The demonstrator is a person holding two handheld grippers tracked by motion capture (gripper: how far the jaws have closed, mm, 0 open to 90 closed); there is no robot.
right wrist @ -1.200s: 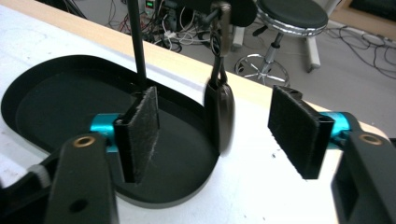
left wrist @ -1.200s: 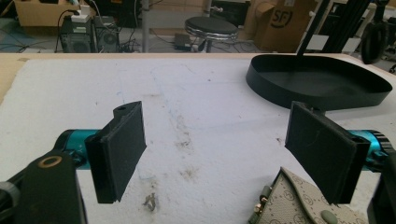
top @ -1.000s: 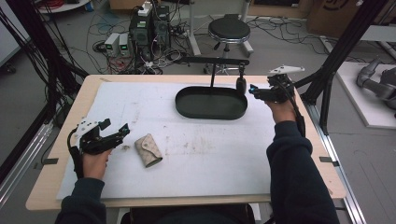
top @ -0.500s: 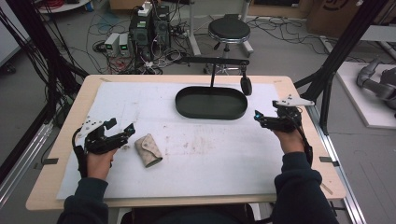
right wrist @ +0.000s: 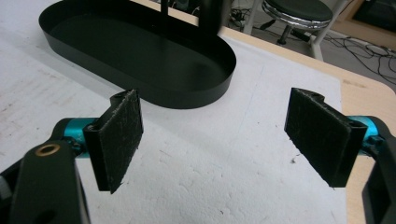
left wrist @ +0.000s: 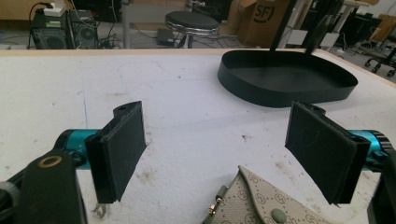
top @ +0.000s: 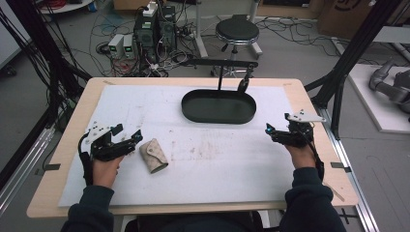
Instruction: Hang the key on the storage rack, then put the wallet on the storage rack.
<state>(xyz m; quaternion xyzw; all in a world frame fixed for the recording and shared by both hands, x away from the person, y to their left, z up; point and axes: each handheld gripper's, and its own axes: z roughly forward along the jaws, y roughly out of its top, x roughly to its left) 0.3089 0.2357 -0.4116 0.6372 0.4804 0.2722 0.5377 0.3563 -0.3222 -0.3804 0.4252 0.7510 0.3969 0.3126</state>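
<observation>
Since a second ago the right tongs (top: 271, 131) have come down and away from the black oval tray (top: 218, 117) at the tabletop's (top: 159, 82) far edge to hover near its right edge, their jaws having just been opening and now standing wide with nothing between them. Near the left edge, the left tongs (top: 126, 136) have kept their place, also wide open and empty. Just beside their tips, toward the front, lies the beige patterned pouch (top: 153, 155), so picking it up looks to me like the next step.
</observation>
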